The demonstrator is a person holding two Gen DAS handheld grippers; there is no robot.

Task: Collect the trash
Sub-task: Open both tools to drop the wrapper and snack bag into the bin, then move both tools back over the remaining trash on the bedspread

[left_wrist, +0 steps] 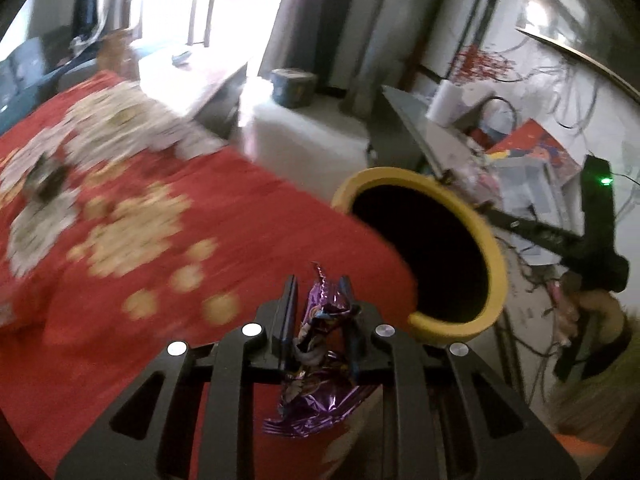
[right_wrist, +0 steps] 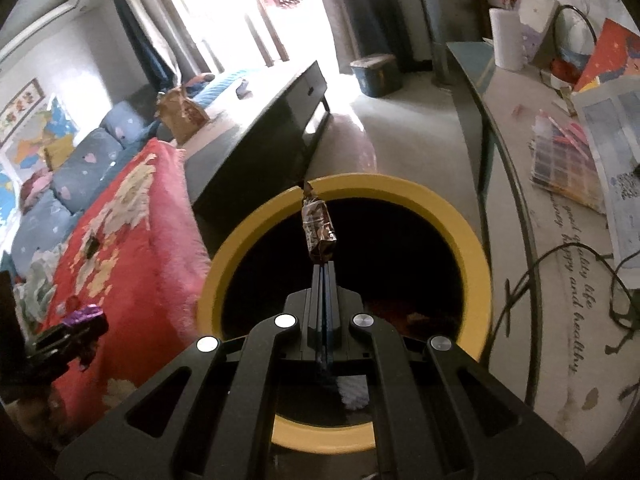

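Observation:
My left gripper (left_wrist: 318, 292) is shut on a crumpled purple foil wrapper (left_wrist: 320, 344) and holds it above the red blanket (left_wrist: 160, 240), left of the yellow-rimmed trash bin (left_wrist: 492, 248). My right gripper (right_wrist: 325, 266) is shut on a brown foil wrapper (right_wrist: 318, 230) and holds it over the bin's dark opening; the bin's yellow rim (right_wrist: 476, 256) shows around it. The right gripper (left_wrist: 496, 212) shows in the left view above the bin. The left gripper (right_wrist: 76, 328) with the purple wrapper shows at the left of the right view. A small dark scrap (right_wrist: 92, 246) lies on the blanket.
A dark low table (right_wrist: 256, 128) stands beyond the bin. A glass table (right_wrist: 560, 240) with papers, cables and a paper roll is at the right. A blue sofa (right_wrist: 80, 168) is behind the blanket. A blue tub (right_wrist: 376, 74) sits on the floor.

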